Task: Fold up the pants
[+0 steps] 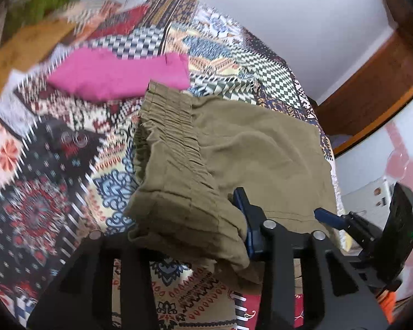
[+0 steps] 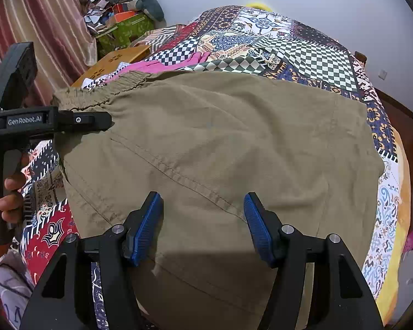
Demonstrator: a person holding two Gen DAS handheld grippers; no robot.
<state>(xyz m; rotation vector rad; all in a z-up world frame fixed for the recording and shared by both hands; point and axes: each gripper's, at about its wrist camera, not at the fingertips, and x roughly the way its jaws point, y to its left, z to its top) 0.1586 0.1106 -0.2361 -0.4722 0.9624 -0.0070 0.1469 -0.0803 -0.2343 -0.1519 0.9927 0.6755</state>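
Observation:
Olive pants (image 2: 220,143) lie spread on the patchwork bedspread (image 2: 303,55), with the elastic waistband (image 1: 173,126) at the left. In the left wrist view the waistband corner is raised and bunched. My left gripper (image 1: 203,209) is shut on it; one blue pad (image 1: 245,214) presses the cloth and the other finger is hidden under the fold. The right wrist view shows that gripper (image 2: 96,121) at the waistband's left end. My right gripper (image 2: 203,220) stands open over the flat near part of the pants, which lie under both pads, not pinched.
A folded pink garment (image 1: 118,77) lies beyond the waistband. A wooden stool (image 2: 115,57) and a green box (image 2: 124,31) stand past the bed's far left corner. A person's hand (image 2: 11,192) holds the left gripper's handle. The bed's right edge (image 2: 396,192) drops off.

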